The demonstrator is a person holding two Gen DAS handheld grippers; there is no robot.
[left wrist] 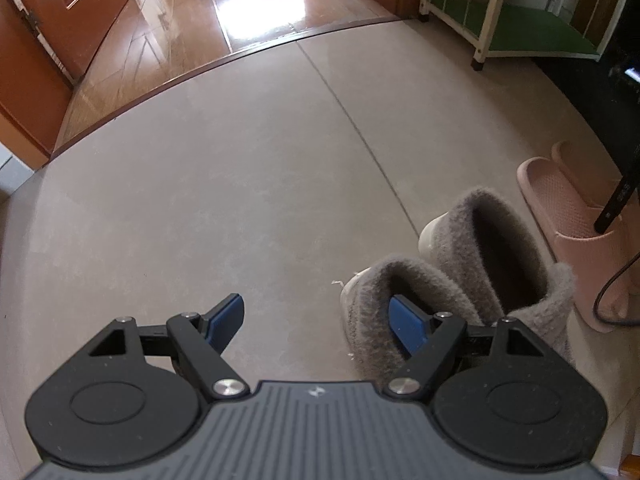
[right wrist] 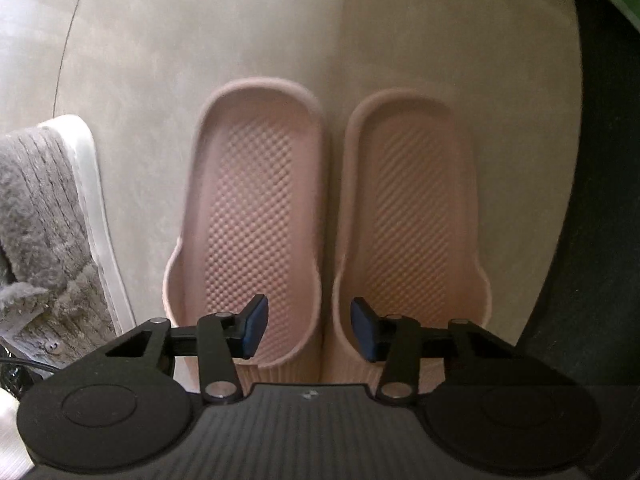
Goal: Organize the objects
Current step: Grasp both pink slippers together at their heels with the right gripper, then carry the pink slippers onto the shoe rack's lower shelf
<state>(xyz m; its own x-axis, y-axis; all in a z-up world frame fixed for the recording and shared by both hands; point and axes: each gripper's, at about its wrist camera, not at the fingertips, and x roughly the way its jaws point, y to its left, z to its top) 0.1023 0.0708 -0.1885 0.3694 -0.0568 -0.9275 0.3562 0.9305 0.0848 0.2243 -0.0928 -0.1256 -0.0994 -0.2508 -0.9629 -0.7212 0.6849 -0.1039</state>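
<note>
Two pink rubber slippers lie side by side on the beige floor, the left one (right wrist: 256, 208) and the right one (right wrist: 412, 208). My right gripper (right wrist: 307, 330) is open just above their near ends, straddling their touching inner walls. Two grey fuzzy slippers with white soles stand to their left, the nearer one (left wrist: 384, 304) and the farther one (left wrist: 500, 248); one shows in the right wrist view (right wrist: 44, 216). My left gripper (left wrist: 318, 326) is open and empty, its right finger (left wrist: 408, 330) in front of the nearer grey slipper. The pink pair also shows in the left wrist view (left wrist: 568, 216).
A white-framed rack with green shelves (left wrist: 516, 28) stands at the far right. A wooden floor (left wrist: 224, 20) and a brown door (left wrist: 68, 4) lie beyond the tile. A dark object (left wrist: 616, 120) and a black cable (left wrist: 608, 292) are at the right.
</note>
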